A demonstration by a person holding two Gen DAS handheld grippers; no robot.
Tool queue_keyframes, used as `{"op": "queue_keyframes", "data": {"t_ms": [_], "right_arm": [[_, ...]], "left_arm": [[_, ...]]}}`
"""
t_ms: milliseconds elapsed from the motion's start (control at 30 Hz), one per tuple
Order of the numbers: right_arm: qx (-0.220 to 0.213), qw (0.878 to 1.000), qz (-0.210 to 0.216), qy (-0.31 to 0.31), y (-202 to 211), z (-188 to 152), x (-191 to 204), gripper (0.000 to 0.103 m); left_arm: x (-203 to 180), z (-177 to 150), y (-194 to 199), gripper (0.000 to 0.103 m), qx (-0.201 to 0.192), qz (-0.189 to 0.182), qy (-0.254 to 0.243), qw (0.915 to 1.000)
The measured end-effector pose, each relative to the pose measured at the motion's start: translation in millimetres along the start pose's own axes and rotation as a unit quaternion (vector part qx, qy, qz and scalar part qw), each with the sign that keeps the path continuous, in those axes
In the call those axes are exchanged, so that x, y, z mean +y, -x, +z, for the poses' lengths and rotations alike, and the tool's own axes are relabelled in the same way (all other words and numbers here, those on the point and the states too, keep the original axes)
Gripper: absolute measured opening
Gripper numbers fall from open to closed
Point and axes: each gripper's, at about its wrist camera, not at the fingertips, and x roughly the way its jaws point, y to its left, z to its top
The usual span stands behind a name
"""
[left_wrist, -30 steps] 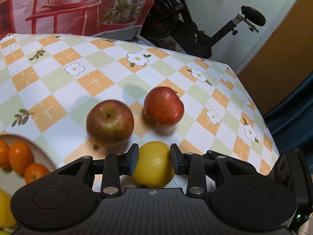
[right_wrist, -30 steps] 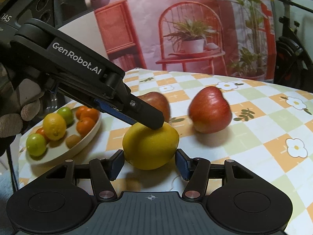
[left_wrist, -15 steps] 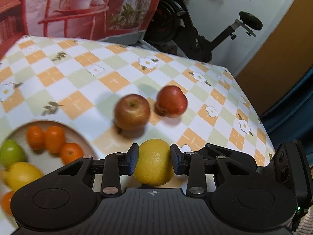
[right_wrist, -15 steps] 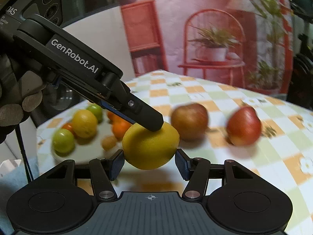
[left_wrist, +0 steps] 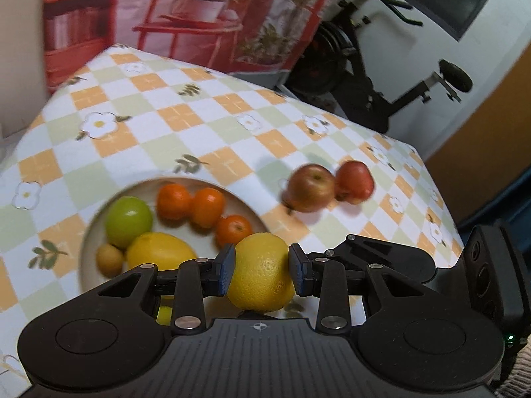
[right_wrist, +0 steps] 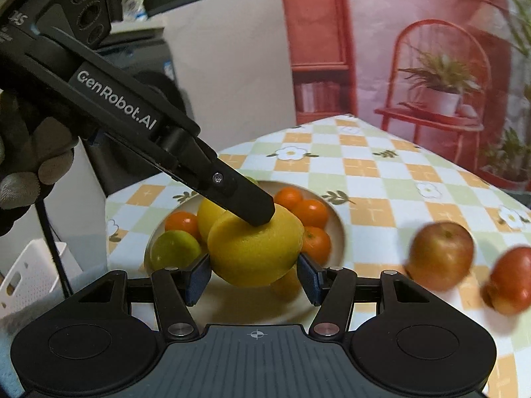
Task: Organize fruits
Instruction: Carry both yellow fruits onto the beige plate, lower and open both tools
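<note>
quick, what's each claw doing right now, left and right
Left claw: shut on the yellow citrus fruit.
Right claw: around the same fruit; whether its pads press cannot be told.

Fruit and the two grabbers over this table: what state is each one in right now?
Large yellow citrus: held up over the plate, gripped from two directions.
Left gripper: fingers shut on the citrus.
Right gripper: fingers shut on the citrus.
Plate: on the tablecloth, holding small fruit.
Brownish apple: resting on the tablecloth, outside the plate.
Red apple: resting beside it.
</note>
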Motion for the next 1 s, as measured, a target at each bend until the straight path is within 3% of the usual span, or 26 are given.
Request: {"op": "queue_keyframes", "data": {"t_ms": [333,533,1000], "right_arm": [[0.013,0.999,-0.019,0.033,-27,23,0,0.053],[0.027,0.997,-0.03,0.065,-40,28,-3,0.053],[0.007,0.999,-0.025,0.042,-49,26,-14,0.053]], "left_arm": [[24,14,-3,0.037,-0.036,-0.007,0.027,0.999],[32,15,-13,0.037,-0.035,-0.009,0.039,0.9986],[33,21,-20,0.036,-0.036,0.015,0.035,0.9986]]}}
